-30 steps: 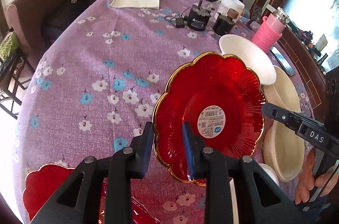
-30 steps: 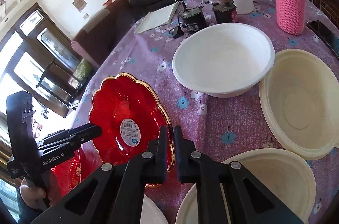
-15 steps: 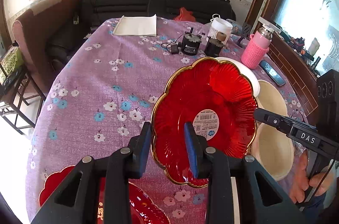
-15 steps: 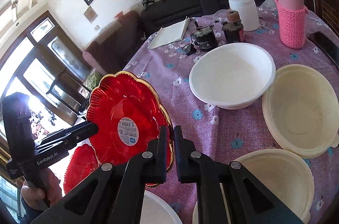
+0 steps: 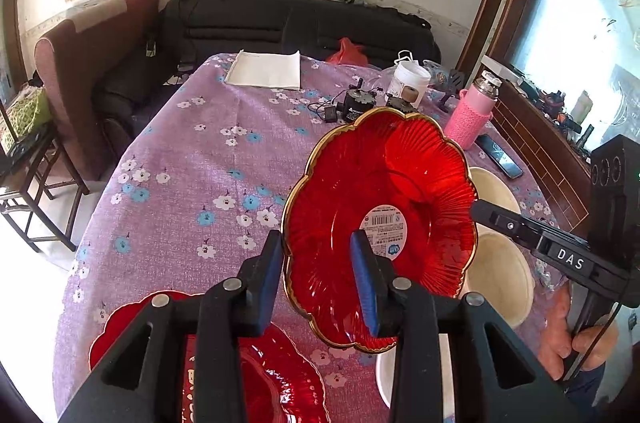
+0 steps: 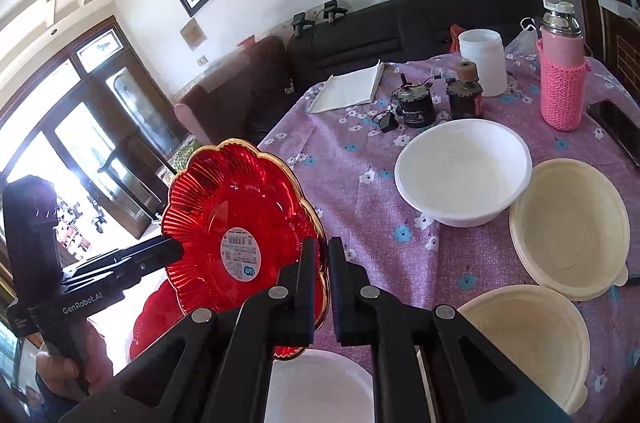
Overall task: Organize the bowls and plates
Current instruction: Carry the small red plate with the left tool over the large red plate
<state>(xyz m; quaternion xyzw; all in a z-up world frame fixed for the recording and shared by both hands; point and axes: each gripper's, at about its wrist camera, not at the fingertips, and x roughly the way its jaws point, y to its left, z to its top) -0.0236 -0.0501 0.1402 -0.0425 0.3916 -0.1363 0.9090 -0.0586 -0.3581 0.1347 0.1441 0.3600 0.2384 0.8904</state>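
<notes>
We find the red scalloped plate [image 6: 236,223] tilted above the floral tablecloth [image 5: 192,167], pinched at its gilt rim by the right gripper [image 6: 322,287]. The left gripper [image 5: 316,283] straddles the opposite rim, jaws just opening, pads off it.

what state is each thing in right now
red plate: off the table, tilted
right gripper: shut on red plate's rim
left gripper: jaws just been opening, plate rim between them, not pressed
second red plate: flat on table
white bowl: upright, empty
cream bowls: upright, empty
pink flask: upright, capped
</notes>
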